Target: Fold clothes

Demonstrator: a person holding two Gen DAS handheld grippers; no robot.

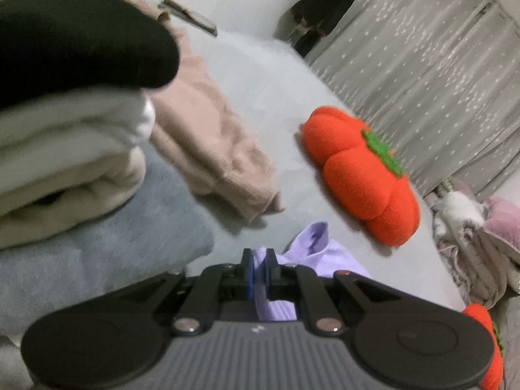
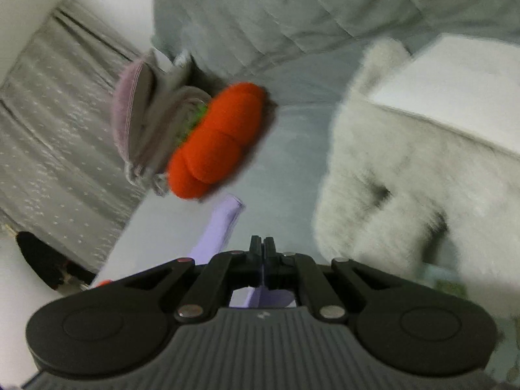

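Left wrist view, left to right. At far left I see a stack of folded clothes: a black knit piece on top, cream and white fleece layers beneath, a pale blue plush layer at the base. Just beside it lies a beige-pink fuzzy garment, spread along the grey bed sheet. At bottom centre my left tongs are clenched on a fold of the thin lilac garment, which passes between the blue-padded fingers and bunches just beyond them on the sheet. To the right sits an orange pumpkin-shaped plush cushion with a green stalk patch, apart from the lilac cloth. Behind it hangs a grey spangled curtain; at far right lies a heap of white and mauve fleece clothes.

Right wrist view, left to right. The same curtain fills the left side; next come the mauve heap and the orange cushion, touching each other. At bottom centre my right tongs are clamped on the lilac garment, a strip of which runs forward and left toward the cushion. At right stands a white fluffy fleece garment, motion-blurred, against a grey quilt.
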